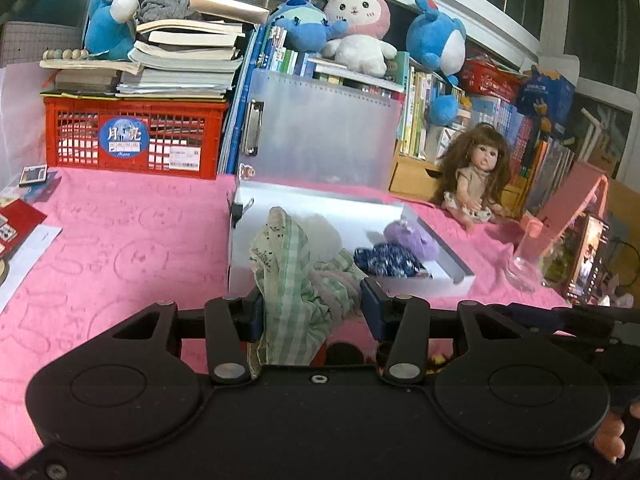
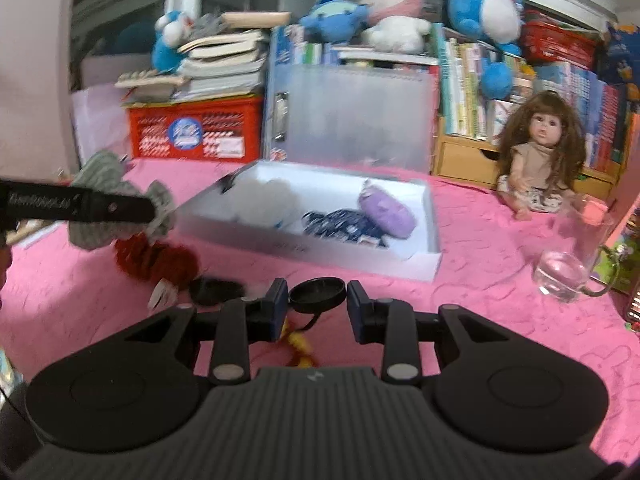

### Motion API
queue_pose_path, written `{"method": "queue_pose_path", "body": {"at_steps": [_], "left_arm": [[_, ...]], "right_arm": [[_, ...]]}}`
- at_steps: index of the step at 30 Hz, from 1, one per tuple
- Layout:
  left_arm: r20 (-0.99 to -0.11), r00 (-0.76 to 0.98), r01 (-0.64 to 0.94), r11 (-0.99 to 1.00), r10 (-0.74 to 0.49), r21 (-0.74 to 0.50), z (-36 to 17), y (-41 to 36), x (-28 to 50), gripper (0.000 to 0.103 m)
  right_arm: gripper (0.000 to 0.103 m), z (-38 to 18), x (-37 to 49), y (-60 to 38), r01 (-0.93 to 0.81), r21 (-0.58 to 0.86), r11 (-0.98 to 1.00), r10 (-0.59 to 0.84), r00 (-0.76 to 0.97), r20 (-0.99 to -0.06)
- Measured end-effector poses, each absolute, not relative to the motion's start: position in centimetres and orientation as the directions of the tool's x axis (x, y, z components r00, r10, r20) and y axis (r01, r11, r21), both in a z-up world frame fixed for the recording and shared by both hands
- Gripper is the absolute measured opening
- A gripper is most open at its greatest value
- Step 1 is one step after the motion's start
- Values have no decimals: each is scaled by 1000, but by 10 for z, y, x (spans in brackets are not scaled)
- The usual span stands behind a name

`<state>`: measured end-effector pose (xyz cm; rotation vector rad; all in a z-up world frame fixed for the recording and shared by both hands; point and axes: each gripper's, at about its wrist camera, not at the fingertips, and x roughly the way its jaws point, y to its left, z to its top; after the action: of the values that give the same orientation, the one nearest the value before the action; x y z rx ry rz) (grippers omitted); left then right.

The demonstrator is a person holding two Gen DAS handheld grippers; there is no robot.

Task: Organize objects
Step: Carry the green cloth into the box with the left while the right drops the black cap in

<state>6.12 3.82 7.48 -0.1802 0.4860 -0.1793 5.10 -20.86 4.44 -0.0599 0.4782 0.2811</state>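
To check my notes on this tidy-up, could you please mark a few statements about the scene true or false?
The left tongs grip a green checked cloth. True.
The white box is empty. False: a purple plush and a blue patterned cloth lie in it.
The doll sits right of the box. True.
The right tongs hold a glass. False: a black round lid.
Nothing lies on the red crate. False: books are stacked on it.
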Motion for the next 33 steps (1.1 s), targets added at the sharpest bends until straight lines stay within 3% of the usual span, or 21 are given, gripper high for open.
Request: {"method": "queue_pose_path", "body": {"at_steps": [13, 19, 23, 33], "left_arm": [[-480, 851, 94, 960, -215, -265, 80, 36, 137, 45], [-566, 789, 73, 951, -240, -301, 61, 31, 179, 45], [-603, 755, 49, 939, -258, -341, 47, 32, 203, 44], [-624, 748, 35, 952, -226, -303, 40, 17, 238, 44]], "right_arm": [[36, 58, 127, -241, -170, 236, 957, 268, 829, -491], [36, 50, 166, -253, -131, 370, 920, 320, 796, -514], [36, 43, 185, -254, -105, 391, 914, 319, 783, -534], [36, 31, 229, -251, -83, 388, 918, 313, 752, -580]]}}
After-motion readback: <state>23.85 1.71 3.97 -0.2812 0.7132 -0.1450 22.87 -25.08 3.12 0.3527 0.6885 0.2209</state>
